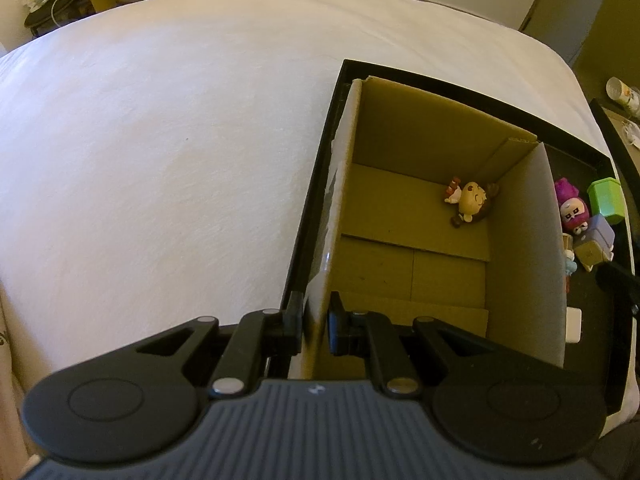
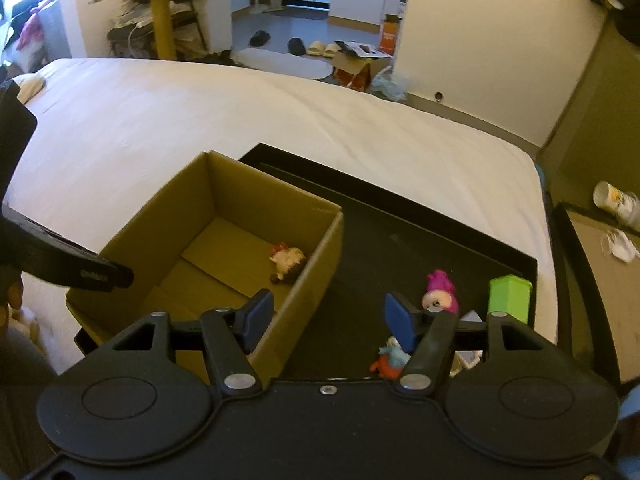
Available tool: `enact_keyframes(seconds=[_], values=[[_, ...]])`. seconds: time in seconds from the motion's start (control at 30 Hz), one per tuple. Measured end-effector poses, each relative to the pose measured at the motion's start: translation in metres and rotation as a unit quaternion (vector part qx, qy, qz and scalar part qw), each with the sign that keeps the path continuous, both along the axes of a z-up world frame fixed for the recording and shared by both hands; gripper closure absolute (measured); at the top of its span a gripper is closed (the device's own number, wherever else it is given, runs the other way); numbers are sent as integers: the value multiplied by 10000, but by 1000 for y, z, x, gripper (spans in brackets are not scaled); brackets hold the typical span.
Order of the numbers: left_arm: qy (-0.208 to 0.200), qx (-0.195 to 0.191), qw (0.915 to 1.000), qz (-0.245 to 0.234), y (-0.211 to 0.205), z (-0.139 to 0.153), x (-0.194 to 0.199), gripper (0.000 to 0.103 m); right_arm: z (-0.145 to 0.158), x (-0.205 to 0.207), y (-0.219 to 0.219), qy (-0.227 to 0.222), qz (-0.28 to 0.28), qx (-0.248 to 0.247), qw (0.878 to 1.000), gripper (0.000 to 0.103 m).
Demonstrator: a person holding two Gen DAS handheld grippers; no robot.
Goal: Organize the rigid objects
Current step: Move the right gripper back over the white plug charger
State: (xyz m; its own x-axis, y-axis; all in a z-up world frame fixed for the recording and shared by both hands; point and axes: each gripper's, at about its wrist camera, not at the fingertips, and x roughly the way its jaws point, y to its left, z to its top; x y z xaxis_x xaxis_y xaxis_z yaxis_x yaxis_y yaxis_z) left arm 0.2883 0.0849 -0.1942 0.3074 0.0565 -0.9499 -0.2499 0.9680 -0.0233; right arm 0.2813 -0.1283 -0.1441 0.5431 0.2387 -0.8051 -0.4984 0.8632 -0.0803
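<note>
The right gripper hovers with its blue-padded jaws wide apart and nothing between them, above the black tray, just right of the cardboard box. The loose toys lie ahead and to its right on the tray floor: a pink-haired figurine just beyond the right fingertip, a small blue and orange figure mostly hidden under that finger, and a green box further right. This gripper is plainly the nearer one, so the next pick likely needs a short shift rightward and down.

The left gripper is clamped on the box's near-left wall, one pad outside and one inside, apparently steadying it. Inside the box, one brown-haired doll lies on its side in the far right corner. The tray sits on a white bed.
</note>
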Motion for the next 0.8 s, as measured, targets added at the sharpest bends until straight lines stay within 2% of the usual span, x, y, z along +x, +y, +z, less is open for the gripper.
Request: enact_keyframes(seconds=[0.3,0.8], values=[[-24,114,9999,49,-8,5,1,93,-3,-9,-28,-9,-244,74,9997,35],[-115,201,9997,123,-9,10,-3,93,-21,-15,-80,281,-674,289,9969,35]])
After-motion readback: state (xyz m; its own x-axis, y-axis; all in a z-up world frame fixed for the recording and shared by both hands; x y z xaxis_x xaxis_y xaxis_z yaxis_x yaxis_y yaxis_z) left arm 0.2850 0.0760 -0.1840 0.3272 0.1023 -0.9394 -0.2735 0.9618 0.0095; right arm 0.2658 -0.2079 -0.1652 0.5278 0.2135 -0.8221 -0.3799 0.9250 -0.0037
